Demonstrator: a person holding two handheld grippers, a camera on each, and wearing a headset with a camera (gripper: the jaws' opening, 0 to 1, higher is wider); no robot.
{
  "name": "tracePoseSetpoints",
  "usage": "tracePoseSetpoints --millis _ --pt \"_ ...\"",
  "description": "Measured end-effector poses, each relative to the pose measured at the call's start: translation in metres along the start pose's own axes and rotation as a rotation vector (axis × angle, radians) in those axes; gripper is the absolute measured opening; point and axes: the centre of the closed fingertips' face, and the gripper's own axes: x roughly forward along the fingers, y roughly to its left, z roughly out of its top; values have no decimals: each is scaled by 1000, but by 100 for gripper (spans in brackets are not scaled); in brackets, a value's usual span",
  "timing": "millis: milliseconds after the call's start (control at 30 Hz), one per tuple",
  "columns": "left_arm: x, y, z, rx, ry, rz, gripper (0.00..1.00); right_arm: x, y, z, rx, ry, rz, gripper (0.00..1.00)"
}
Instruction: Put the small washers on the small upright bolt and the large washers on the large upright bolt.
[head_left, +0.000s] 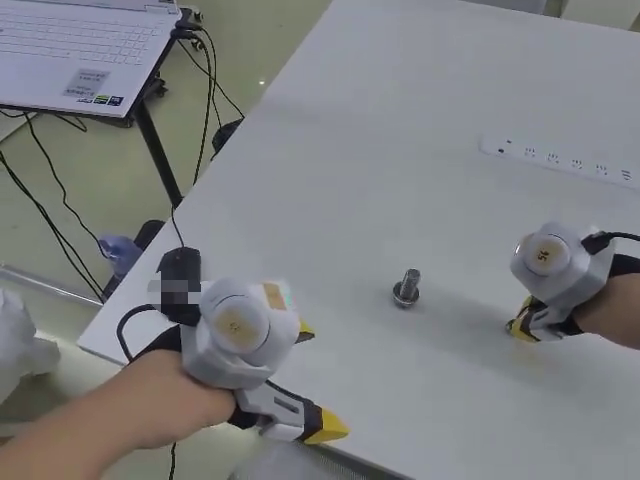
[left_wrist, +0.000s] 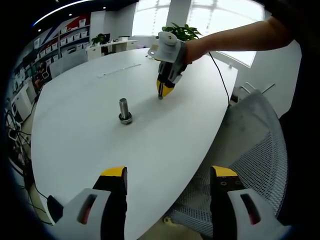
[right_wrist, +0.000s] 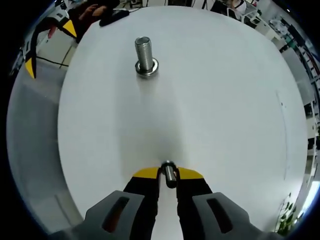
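Note:
A large steel bolt (head_left: 407, 288) (left_wrist: 124, 110) (right_wrist: 145, 57) stands upright near the middle of the white table (head_left: 400, 130), with a wider metal ring at its base. My right gripper (head_left: 520, 328) (left_wrist: 165, 91) (right_wrist: 169, 175) rests tip-down on the table to the right of it, shut on a small bolt (right_wrist: 170, 176) that stands between its yellow tips. My left gripper (head_left: 320, 382) (left_wrist: 169, 175) is open and holds nothing, hovering at the table's near edge, well short of the large bolt; its yellow tips (right_wrist: 31, 67) also appear far off in the right gripper view.
A white power strip (head_left: 560, 160) lies at the table's far right. A laptop (head_left: 70, 50) on a stand with dangling cables (head_left: 205, 90) sits off the table to the left. A grey mesh chair (left_wrist: 250, 150) stands past the table edge near the left gripper.

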Motion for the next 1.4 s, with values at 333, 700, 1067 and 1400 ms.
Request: tracePoseSetpoints --millis 333,700,1067,1400 --pt "1 -4 0 -3 -2 -5 67 -4 -7 3 26 -50 -15 20" --pt "-1 -7 16 -5 -33 -3 68 -55 -6 13 95 -189 -61 24" --pt "-5 1 45 -63 -151 21 73 -101 8 -3 217 -383 -109 34" --pt "-5 3 61 -72 -196 27 79 -140 36 -15 368 -699 -72 49"
